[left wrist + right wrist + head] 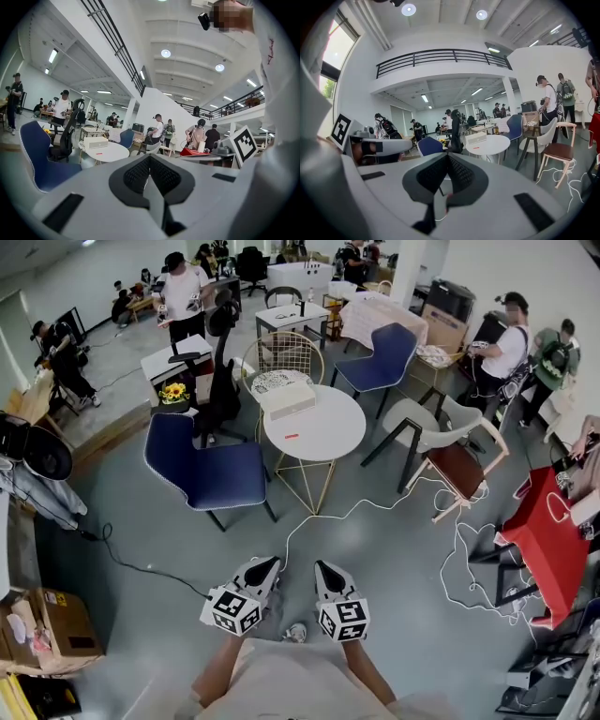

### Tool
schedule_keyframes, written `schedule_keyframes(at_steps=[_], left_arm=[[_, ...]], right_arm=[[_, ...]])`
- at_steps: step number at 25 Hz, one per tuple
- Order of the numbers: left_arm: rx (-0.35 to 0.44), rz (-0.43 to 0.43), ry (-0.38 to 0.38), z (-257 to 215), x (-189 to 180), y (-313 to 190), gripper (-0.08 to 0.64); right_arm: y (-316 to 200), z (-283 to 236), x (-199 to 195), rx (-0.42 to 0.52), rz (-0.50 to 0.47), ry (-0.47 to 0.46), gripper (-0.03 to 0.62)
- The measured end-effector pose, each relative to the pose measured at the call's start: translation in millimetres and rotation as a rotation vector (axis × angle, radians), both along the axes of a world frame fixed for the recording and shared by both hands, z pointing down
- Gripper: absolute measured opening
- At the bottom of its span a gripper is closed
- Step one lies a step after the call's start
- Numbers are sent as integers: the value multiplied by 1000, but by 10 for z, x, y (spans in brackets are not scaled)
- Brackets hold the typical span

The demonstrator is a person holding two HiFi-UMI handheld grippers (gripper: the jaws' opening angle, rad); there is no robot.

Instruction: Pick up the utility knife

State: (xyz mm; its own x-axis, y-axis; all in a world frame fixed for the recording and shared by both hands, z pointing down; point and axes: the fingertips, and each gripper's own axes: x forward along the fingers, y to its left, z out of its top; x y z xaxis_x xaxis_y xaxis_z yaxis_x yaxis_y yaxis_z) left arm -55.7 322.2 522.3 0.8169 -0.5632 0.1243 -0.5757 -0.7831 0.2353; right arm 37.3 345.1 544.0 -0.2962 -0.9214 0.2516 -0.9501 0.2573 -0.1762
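Left forearm (221, 669): bare, reaching forward from the bottom edge of the head view, low in front of the body.
Left gripper (270, 564): held over the grey floor, its tip aimed ahead toward the round table (330, 435) and angled slightly inward. Its marker cube (233, 610) sits at the near end.
Left gripper jaws: clenched, the dark ribbed pads (138, 174) meeting along the centre line with nothing between them.
Right gripper (322, 567): just beside the left one, not touching it, at about the same height. It also points toward the table, and its marker cube (343, 618) is nearest the body.
Right gripper jaws: pressed together and empty, pad against pad.
Right forearm (369, 673): bare, mirroring the left, so the two arms form a narrow V.
Utility knife (291, 436): a thin red-orange sliver lying flat on the white tabletop, left of the table's centre. It is too small to make out any blade or detail.
Knife's place: well apart from both grippers, ahead of them across open floor. It lies on the near side of the white box (287, 399), which rests at the table's far-left edge, and does not touch it.
Blue chair (210, 471): stands left of the table, between the left gripper and the tabletop.
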Motion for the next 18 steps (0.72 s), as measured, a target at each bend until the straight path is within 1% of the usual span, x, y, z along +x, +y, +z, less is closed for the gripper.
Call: schedule_keyframes(at_steps=[5, 9, 18], left_arm=[[0, -2, 10, 23, 60, -237, 12], [-1, 7, 17, 20, 176, -489, 12], [-13, 6, 31, 27, 305, -1184, 12]], right_arm=[[-212, 23, 70, -5, 2, 6, 17], [-458, 26, 180, -11, 12, 12, 17], [-1157, 27, 283, -24, 3, 26, 17]])
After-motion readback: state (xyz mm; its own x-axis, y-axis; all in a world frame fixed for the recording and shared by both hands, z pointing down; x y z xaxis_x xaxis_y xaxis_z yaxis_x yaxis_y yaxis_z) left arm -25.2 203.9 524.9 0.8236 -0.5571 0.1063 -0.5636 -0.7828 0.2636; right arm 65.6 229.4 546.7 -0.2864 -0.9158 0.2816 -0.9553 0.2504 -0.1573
